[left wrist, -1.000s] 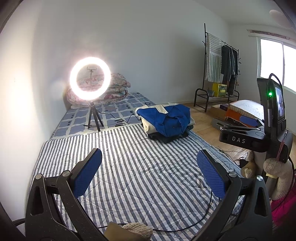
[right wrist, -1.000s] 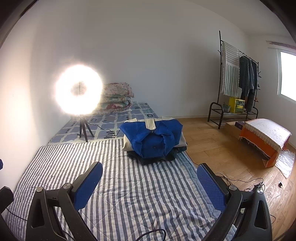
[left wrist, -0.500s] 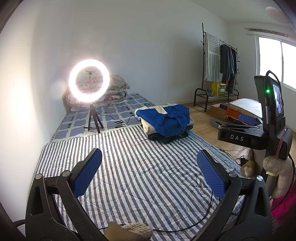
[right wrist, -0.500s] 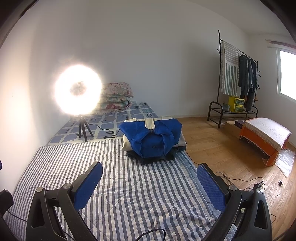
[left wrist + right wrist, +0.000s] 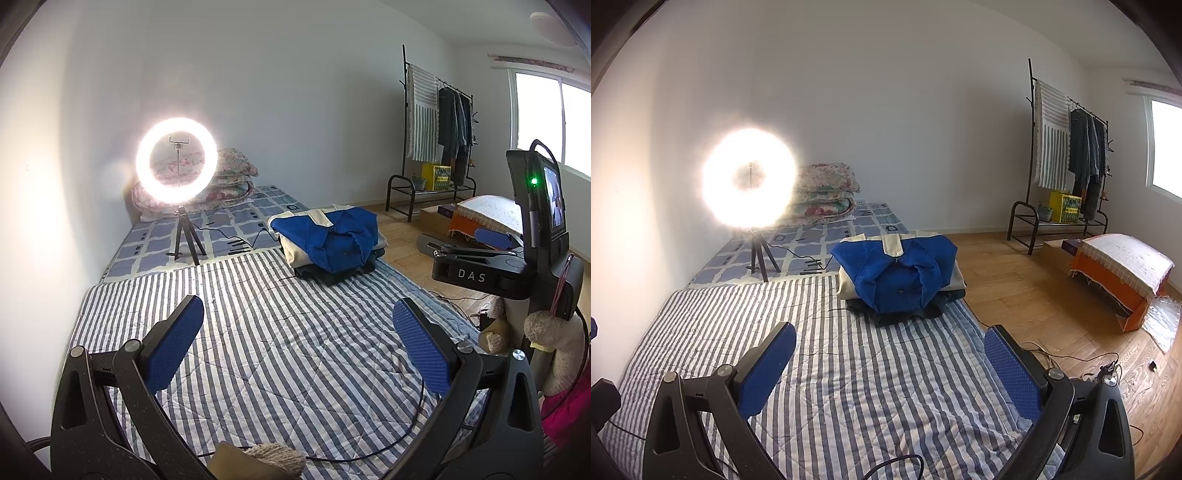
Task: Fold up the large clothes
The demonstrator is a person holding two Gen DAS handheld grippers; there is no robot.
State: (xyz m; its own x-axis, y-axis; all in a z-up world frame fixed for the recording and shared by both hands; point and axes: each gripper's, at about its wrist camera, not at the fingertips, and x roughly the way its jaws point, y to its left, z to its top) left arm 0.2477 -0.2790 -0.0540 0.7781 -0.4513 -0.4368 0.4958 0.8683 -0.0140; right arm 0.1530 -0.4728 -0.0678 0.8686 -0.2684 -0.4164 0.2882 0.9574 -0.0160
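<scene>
- Left gripper (image 5: 297,345), blue-padded fingers spread wide, hovers empty over the striped grey-and-white quilt (image 5: 280,343).
- Right gripper (image 5: 890,363) likewise spread, empty.
- Folded blue-and-cream garment pile (image 5: 899,275) lies beyond both.

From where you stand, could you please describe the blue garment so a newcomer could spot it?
Find the striped quilt on the floor. At its far right edge sits a clothes stack; the blue garment tops it, folded, bright blue with a cream band, above darker clothes.

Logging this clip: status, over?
Left tongs open, empty. Right tongs open, empty. Blue garment folded atop pile, untouched. Black cable crosses striped quilt nearby.
</scene>
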